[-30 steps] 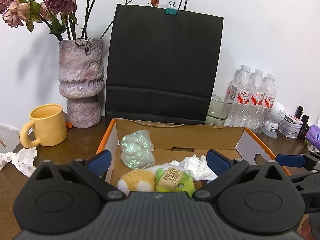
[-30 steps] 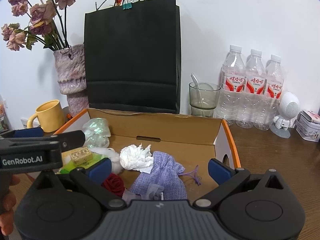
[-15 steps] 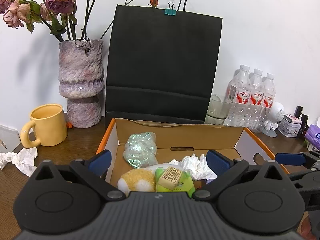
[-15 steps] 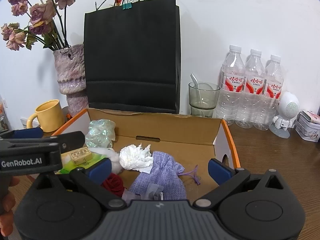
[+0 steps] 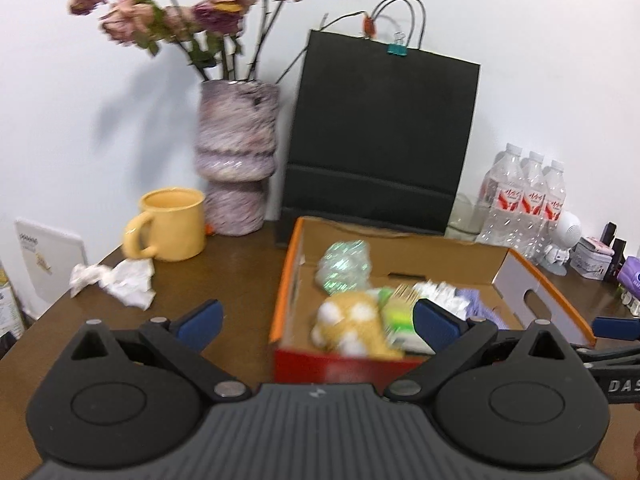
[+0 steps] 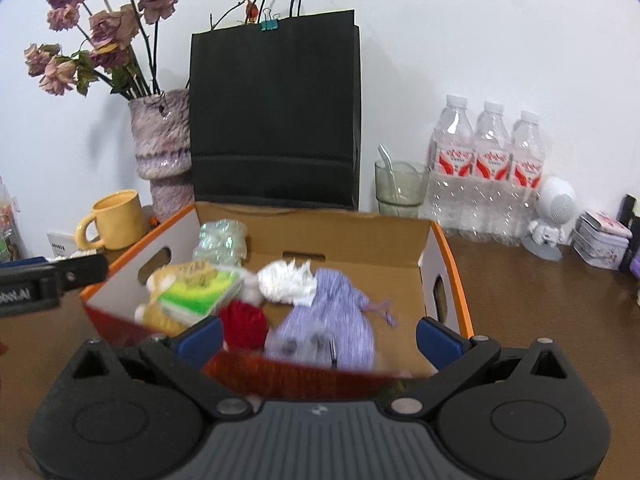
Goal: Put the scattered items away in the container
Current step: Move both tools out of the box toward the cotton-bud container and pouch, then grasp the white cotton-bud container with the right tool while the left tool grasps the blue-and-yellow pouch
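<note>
An open cardboard box with orange edges sits on the brown table. It holds a yellow plush toy, a green packet, a shiny green bag, white tissue, a purple pouch and a red ball. A crumpled white tissue lies on the table left of the box. My left gripper is open and empty, in front of the box's left corner. My right gripper is open and empty, in front of the box's near wall.
A yellow mug, a purple vase with dried roses and a black paper bag stand behind the box. Water bottles, a glass, a white figurine and a small tin stand at the right.
Both grippers have pulled back and up from over the box. The left one has also swung left, so the tissue on the table shows more fully.
</note>
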